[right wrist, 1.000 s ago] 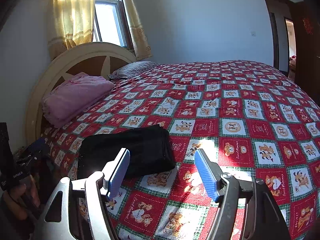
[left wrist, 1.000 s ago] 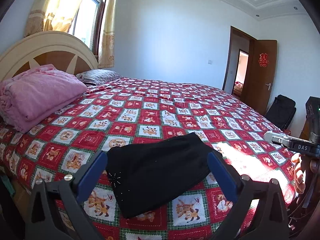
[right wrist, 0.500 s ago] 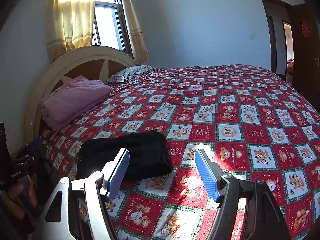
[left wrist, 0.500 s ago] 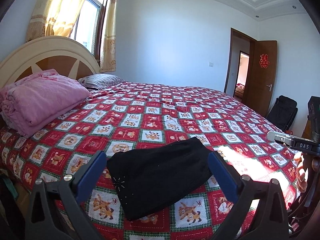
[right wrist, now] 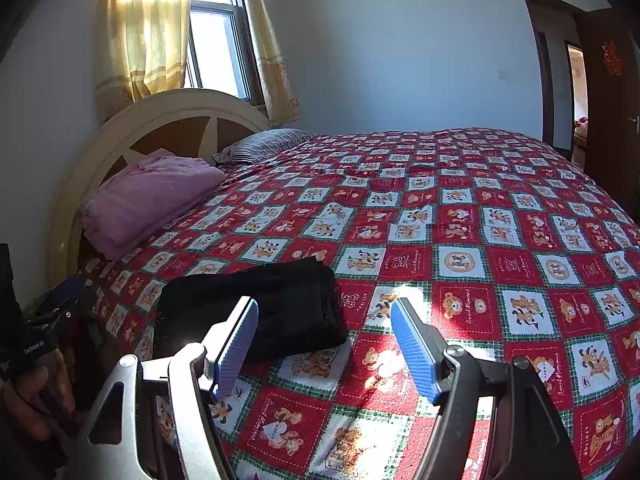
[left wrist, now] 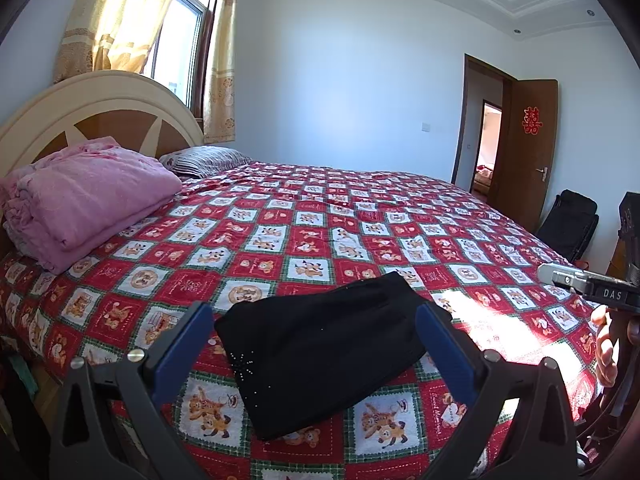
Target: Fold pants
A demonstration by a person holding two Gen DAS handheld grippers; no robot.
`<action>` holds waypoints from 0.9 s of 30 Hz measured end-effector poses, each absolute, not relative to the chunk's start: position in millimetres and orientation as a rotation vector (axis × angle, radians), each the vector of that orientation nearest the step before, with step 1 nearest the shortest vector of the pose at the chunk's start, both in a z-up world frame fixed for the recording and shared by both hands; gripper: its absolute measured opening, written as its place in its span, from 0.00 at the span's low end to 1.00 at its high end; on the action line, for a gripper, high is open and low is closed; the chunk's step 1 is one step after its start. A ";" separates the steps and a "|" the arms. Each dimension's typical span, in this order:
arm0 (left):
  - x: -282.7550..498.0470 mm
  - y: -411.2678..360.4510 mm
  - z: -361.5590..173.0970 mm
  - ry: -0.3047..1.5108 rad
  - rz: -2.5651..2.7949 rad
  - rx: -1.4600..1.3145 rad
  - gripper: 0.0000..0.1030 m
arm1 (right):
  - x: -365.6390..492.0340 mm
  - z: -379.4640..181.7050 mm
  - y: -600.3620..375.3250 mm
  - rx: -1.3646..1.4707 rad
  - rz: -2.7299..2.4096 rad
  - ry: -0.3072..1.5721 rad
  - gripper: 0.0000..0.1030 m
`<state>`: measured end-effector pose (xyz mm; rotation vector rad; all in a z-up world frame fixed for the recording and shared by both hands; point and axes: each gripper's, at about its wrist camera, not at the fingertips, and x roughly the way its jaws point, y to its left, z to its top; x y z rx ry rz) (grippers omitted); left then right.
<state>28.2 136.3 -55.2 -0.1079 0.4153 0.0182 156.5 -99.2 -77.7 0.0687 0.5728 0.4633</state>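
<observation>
The black pants (left wrist: pixel 324 348) lie folded into a compact rectangle near the front edge of the bed; in the right wrist view the pants (right wrist: pixel 264 308) sit left of centre. My left gripper (left wrist: pixel 314 314) hovers above and in front of them, open, with its blue pads wide apart and nothing between them. My right gripper (right wrist: pixel 324 304) is held off to the right of the pants, also open and holding nothing. Neither gripper touches the cloth.
A red patchwork bedspread (left wrist: pixel 360 240) covers the bed. A folded pink blanket (left wrist: pixel 84 196) and a striped pillow (left wrist: pixel 204 160) lie by the headboard (left wrist: pixel 100 100). A black bag (left wrist: pixel 568 224) stands by the open door (left wrist: pixel 524 152). A hand (left wrist: pixel 604 344) holds the other gripper at right.
Both views have tilted up a little, so the pants sit lower in frame. The pants have not moved and both grippers stay open.
</observation>
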 end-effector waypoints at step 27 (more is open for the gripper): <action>34.6 130.0 -56.5 0.431 0.110 -0.058 1.00 | 152.5 -80.8 -88.2 0.026 0.468 0.569 0.69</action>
